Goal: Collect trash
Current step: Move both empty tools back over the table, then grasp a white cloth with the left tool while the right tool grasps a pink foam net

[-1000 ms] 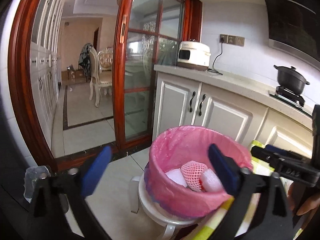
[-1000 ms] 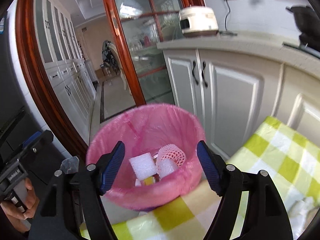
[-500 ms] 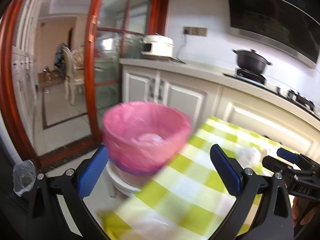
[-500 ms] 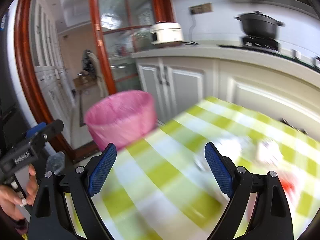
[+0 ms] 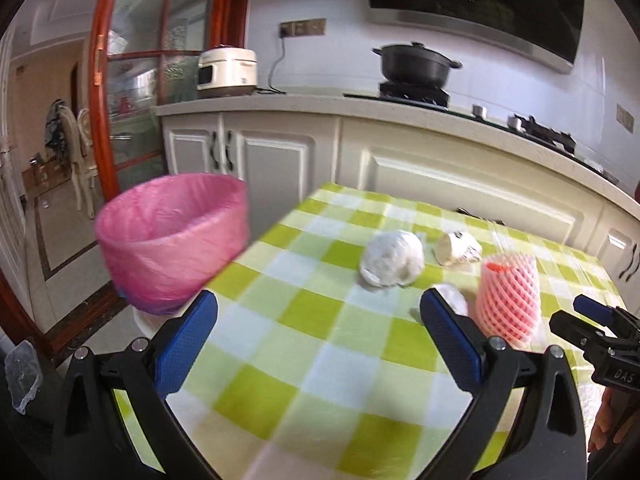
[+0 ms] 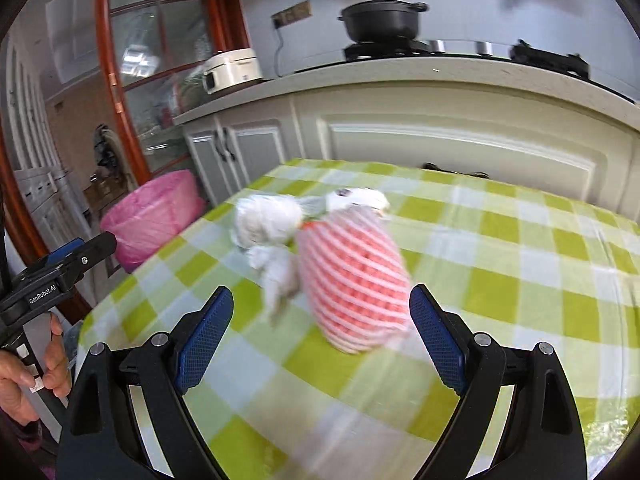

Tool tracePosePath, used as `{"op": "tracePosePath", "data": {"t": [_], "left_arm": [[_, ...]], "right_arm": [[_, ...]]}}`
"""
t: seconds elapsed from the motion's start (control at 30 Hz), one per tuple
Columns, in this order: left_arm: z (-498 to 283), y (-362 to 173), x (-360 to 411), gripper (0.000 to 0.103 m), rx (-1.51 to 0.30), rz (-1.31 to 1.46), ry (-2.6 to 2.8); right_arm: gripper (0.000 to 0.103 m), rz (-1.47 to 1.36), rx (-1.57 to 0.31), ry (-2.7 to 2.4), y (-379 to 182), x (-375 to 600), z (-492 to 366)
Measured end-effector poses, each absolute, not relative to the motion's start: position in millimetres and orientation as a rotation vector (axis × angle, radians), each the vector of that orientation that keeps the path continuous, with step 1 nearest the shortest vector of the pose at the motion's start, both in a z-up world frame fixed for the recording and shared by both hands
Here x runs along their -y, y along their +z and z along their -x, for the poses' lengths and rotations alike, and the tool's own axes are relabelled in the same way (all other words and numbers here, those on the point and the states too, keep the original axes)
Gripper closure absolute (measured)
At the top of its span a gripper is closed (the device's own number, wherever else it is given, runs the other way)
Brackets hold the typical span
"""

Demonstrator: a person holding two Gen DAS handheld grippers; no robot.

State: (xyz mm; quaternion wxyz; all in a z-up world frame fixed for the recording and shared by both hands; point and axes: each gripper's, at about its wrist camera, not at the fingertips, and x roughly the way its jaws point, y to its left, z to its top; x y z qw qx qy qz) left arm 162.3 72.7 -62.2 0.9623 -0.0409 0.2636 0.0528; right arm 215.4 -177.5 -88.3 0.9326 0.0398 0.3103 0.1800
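Both views have been swung away from the pink-lined bin (image 5: 172,240) and onto the checked tablecloth (image 6: 500,280), and the right gripper (image 6: 320,328) has just been opened wider, nothing being held between its blue pads. The left gripper (image 5: 316,340) is likewise seen spread wide and empty over bare cloth. Just ahead of the right gripper, slightly toward its right pad, the pink foam net sleeve (image 6: 352,280) is stood upright; it is judged light, soft and springy, best pinched across its middle. Beside it crumpled white paper (image 6: 268,224) is seen, and beyond, a tipped paper cup (image 5: 458,249).
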Motion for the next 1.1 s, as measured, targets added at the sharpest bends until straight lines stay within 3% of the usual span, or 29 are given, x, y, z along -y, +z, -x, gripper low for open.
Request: {"op": "tracePosePath", "data": {"t": [0.57, 0.6, 0.73, 0.83, 1.07, 1.1], "left_arm": [[-189, -92, -46, 0.005, -0.594, 0.042, 0.051], [-192, -94, -46, 0.005, -0.600, 0.043, 0.049], [-204, -96, -41, 0.005, -0.609, 0.039, 0.037], [-217, -99, -31, 0.005, -0.619, 0.037, 0.021], [-255, -115, 10, 0.006, -0.671, 0.024, -0.013], [-259, -118, 15, 0.010, -0.683, 0.021, -0.021]], "right_arm": [[0.018, -0.043, -0.803, 0.366, -134, 167, -292], [0.021, -0.060, -0.803, 0.380, -134, 168, -292], [0.060, -0.093, -0.781, 0.406, -131, 179, -291], [0.065, -0.079, -0.732, 0.379, -123, 190, -283], [0.065, -0.122, -0.683, 0.336, -112, 222, -270], [0.065, -0.127, -0.680, 0.334, -111, 224, -269]]}}
